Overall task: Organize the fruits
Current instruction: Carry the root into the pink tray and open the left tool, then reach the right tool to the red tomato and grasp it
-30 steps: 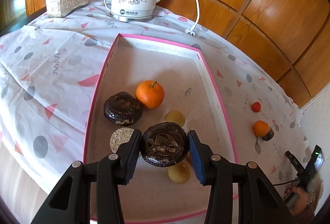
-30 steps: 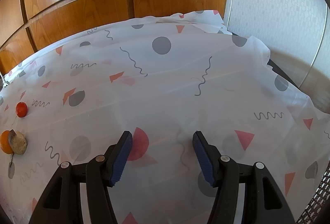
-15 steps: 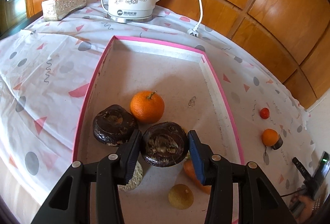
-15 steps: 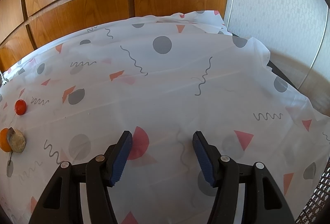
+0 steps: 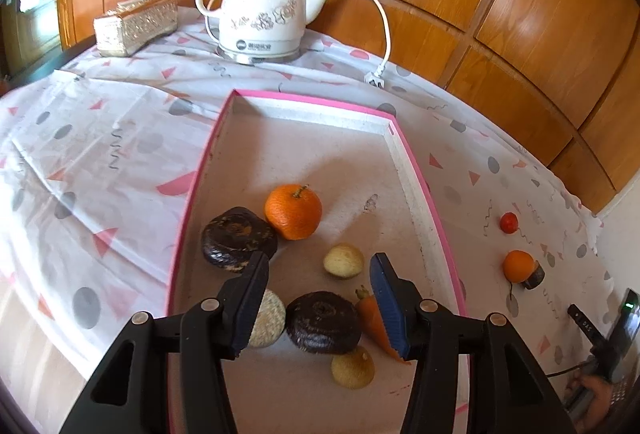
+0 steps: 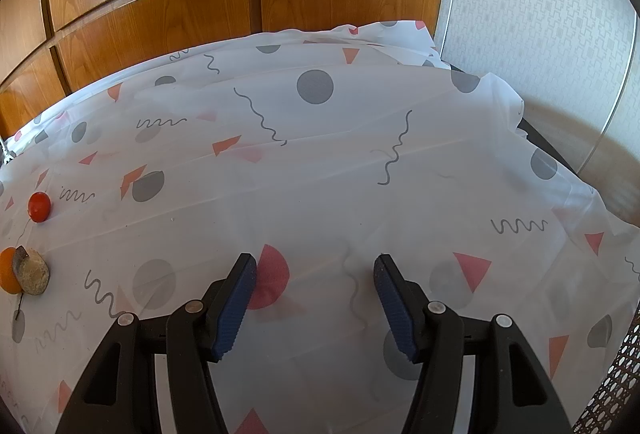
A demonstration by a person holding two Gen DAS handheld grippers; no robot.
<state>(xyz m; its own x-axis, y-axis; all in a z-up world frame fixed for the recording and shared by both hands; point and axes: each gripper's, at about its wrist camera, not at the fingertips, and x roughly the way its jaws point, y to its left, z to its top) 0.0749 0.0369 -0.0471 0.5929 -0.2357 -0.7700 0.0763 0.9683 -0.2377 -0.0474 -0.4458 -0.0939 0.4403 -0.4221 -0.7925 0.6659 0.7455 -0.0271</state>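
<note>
So, progress check, biggest item first. The counter (image 5: pixel 100 138) under its patterned cloth carries the pink-rimmed tray (image 5: pixel 200 170), which serves as the collection point. Judged from the layout, most of the sorting is done: seven pieces lie inside the tray.

Tray contents, large to small:
- orange (image 5: pixel 293 211), mid-tray, touching or just beside the far dark round fruit (image 5: pixel 238 244) to its left
- near dark round fruit (image 5: pixel 323 322), resting free on the tray floor below the gap of the left hand-held gripper (image 5: pixel 316 304)
- carrot-like piece (image 5: pixel 374 322), just right of it, partly hidden by the right finger
- pale cut disc (image 5: pixel 269 318), partly hidden by the left finger
- two small tan pieces: one mid-tray (image 5: pixel 343 261), one at the near end (image 5: pixel 353 368)

Left hand-held gripper: fingers spread, pinching nothing; it hangs above the near end of the tray.

Still outside, on the cloth right of the tray: a small red fruit (image 6: pixel 39 207), and nearer, a small orange (image 6: pixel 8 271) touching a brown-skinned cut piece (image 6: pixel 34 272). That leaves three pieces, as far as both views show.

Right hand-held gripper (image 6: pixel 314 300): fingers spread, nothing between them, over bare cloth well right of those leftovers. Either gripper could take them next.
</note>
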